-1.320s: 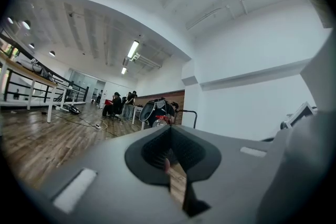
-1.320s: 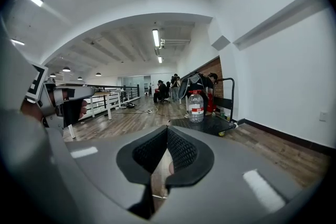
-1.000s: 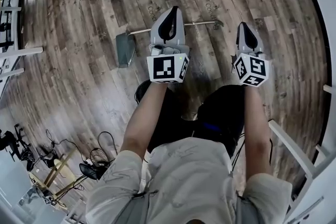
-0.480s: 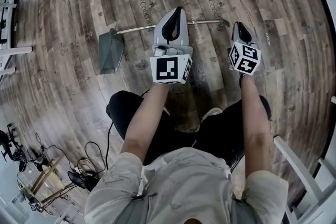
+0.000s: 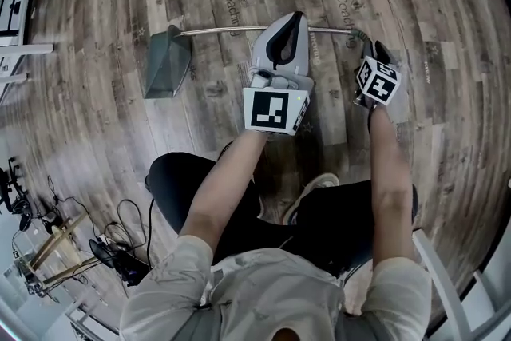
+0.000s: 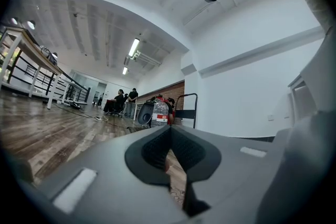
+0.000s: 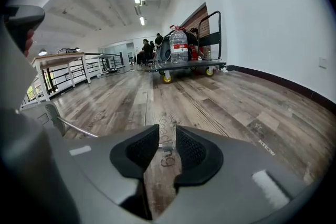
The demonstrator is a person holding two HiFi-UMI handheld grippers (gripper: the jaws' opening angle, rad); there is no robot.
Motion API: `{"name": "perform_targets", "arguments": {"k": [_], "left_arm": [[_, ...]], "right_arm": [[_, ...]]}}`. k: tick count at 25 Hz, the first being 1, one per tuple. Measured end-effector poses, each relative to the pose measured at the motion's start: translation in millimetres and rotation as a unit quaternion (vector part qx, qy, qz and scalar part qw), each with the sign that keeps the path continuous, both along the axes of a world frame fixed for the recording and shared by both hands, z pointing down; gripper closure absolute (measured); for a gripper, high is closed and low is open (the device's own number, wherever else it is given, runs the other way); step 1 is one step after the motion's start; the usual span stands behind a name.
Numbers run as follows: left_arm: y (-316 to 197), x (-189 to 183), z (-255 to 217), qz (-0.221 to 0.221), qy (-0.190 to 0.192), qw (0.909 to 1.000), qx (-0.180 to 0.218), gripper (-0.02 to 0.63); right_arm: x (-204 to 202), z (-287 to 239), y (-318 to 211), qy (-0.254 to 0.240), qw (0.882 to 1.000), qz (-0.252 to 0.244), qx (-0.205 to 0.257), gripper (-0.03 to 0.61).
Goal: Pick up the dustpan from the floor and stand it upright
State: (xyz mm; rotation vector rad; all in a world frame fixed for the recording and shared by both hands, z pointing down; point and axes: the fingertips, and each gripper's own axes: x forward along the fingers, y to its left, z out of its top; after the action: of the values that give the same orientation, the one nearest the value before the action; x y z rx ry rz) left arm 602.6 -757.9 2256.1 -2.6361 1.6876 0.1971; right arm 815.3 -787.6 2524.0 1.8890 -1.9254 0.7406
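The dustpan lies flat on the wooden floor, its grey pan (image 5: 168,60) at the left and its thin metal handle (image 5: 223,31) running right. In the right gripper view the pan (image 7: 52,112) is far left and the handle (image 7: 79,129) leads to the jaws. My right gripper (image 5: 369,46) is low at the handle's right end. Its jaws (image 7: 167,136) have just been opening and stand apart, with the rod's end visible in the gap, not pressed. My left gripper (image 5: 294,17) hovers over the handle's middle with its jaws (image 6: 169,136) together and nothing in them.
A cart with water bottles (image 7: 181,52) stands far ahead by the white wall, with people behind it. A table and black railings (image 7: 58,60) line the left side. Cables and a stand (image 5: 112,247) lie behind on the left, and white furniture (image 5: 447,267) on the right.
Both grippers have moved forward and down toward the handle. The right gripper has reached the handle's end and its jaws have parted. The dustpan has not moved on the floor.
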Motion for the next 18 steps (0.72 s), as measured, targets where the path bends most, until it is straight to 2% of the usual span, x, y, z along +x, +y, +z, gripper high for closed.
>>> {"name": "perform_targets", "arguments": {"k": [3, 9, 15, 18], "left_arm": [[-26.6, -5.6, 44.8, 0.004, 0.001, 1.0000, 0.002, 0.594], [-64.3, 10.5, 124.4, 0.005, 0.002, 1.0000, 0.007, 0.594], [-92.0, -20.7, 156.0, -0.002, -0.002, 1.0000, -0.004, 0.594], [-102.3, -38.9, 173.7, -0.008, -0.005, 0.9999, -0.008, 0.594]], "right_arm": [[-9.2, 56.1, -34.2, 0.009, 1.000, -0.005, -0.013, 0.471], [6.3, 162.6, -81.1, 0.020, 0.999, -0.006, -0.037, 0.459], [-10.1, 215.0, -109.2, 0.029, 0.997, -0.002, -0.068, 0.453], [-19.6, 233.9, -118.3, 0.035, 0.997, 0.003, -0.071, 0.474]]}}
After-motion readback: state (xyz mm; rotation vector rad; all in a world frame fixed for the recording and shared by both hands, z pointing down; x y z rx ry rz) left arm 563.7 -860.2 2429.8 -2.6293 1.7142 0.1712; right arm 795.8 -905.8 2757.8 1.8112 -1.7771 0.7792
